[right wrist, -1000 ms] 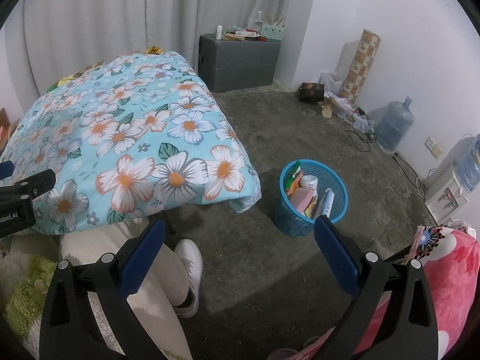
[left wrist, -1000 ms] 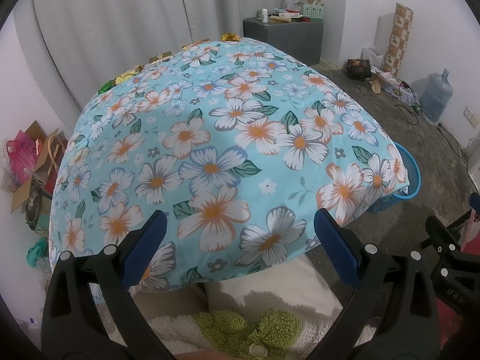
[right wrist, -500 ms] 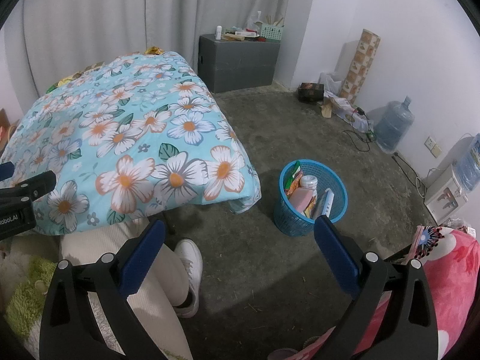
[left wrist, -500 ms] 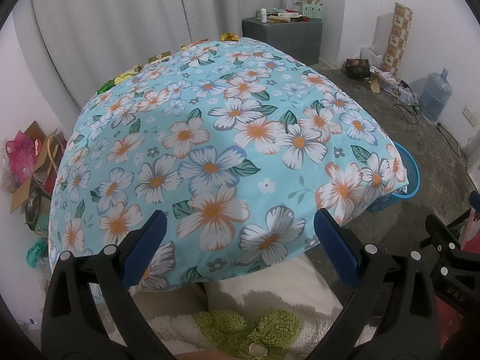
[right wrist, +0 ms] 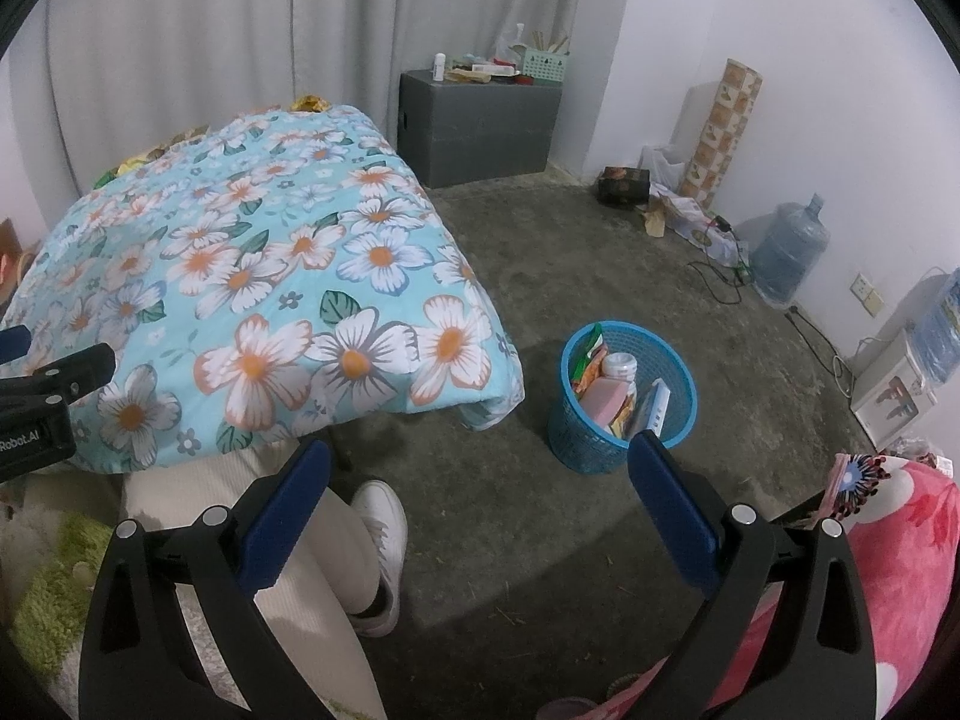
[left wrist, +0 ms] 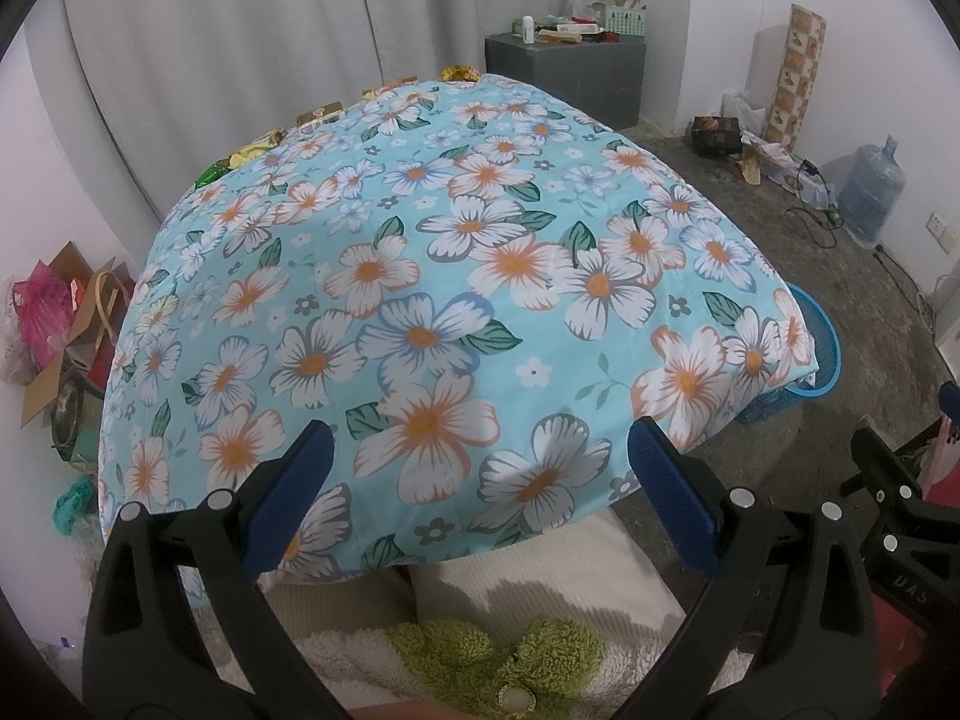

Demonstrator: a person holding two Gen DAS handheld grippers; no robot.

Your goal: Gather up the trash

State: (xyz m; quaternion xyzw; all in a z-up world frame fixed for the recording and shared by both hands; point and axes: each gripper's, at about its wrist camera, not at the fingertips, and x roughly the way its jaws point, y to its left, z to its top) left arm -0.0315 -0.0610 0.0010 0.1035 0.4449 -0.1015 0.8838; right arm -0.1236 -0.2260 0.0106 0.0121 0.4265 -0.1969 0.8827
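The left hand-held gripper (left wrist: pixel 474 501) is spread wide, with nothing between its blue pads (left wrist: pixel 288 495). It hangs over the near edge of the desk (left wrist: pixel 420 300), which is covered by a blue cloth with big white and orange flowers. The trash on the desk is far from this gripper, in a row along the back edge by the grey curtain (left wrist: pixel 240 60): a green wrapper (left wrist: pixel 211 173), a yellow wrapper (left wrist: pixel 259 151), a small gold box (left wrist: pixel 318 115) and a gold wrapper (left wrist: pixel 459 72). The whole flowered top lies between the gripper and these things.

The right hand-held gripper (right wrist: pixel 477 501) is also spread wide and holds nothing. It hangs over the grey floor (right wrist: pixel 600 240), beside the person's pale leg and white shoe (right wrist: pixel 378 540). The blue basket (right wrist: pixel 582 438) stands on the floor just past its right pad, near the desk's front corner but not touching it. Inside the basket are a pink packet (right wrist: pixel 603 399), a white bottle (right wrist: pixel 619 367) and some wrappers.

The floor beyond the basket is open up to a grey cabinet (right wrist: pixel 480 126), a water jug (right wrist: pixel 789 252) and cords by the wall. A red flowered blanket (right wrist: pixel 900 570) lies close on the right.
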